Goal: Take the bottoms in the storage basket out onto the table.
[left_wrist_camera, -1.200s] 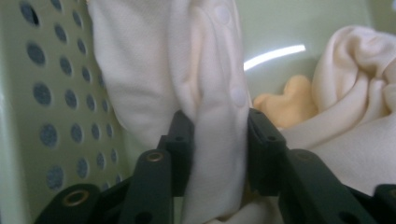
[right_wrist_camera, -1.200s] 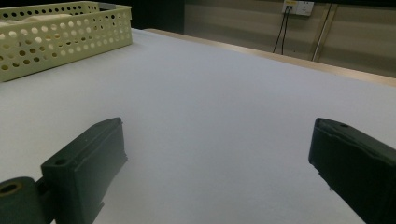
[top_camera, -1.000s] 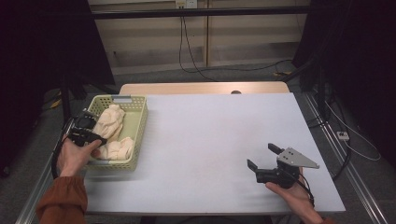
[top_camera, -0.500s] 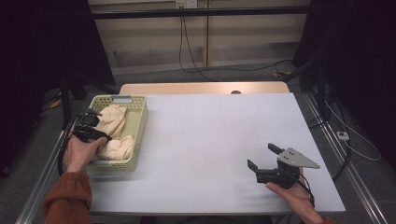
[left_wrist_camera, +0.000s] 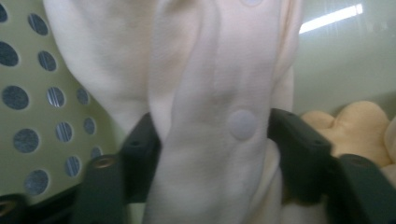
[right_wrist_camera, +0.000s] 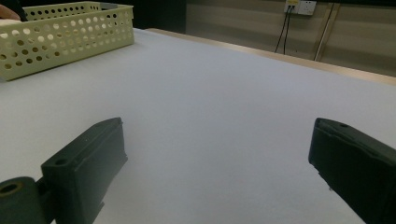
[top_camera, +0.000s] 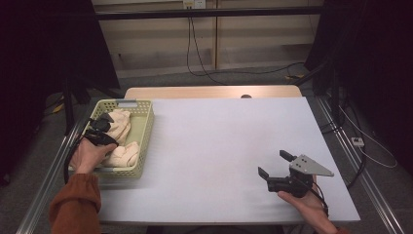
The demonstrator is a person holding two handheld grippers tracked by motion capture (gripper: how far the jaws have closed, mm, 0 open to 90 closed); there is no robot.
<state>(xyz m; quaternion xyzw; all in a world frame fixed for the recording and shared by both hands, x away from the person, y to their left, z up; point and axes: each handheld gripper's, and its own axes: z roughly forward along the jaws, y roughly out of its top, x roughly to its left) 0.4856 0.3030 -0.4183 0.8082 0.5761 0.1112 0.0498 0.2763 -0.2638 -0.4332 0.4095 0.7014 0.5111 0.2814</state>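
Note:
A pale green perforated basket stands at the table's left and holds crumpled cream cloth. My left gripper reaches into it from the near left. In the left gripper view a fold of the cream cloth with a round white snap fills the gap between the two black jaws, and both jaws press on it. My left gripper has just been closing on this fold. My right gripper rests near the table's front right, open, with bare tabletop between its jaws.
A second, peach-coloured cloth lies in the basket beside the cream one. The basket's holed wall is close on the left jaw's side. From the right gripper the basket stands far off across the white table.
The left hand has moved away from the person and right, deeper into the basket and down onto the cream cloth. The right hand has kept still.

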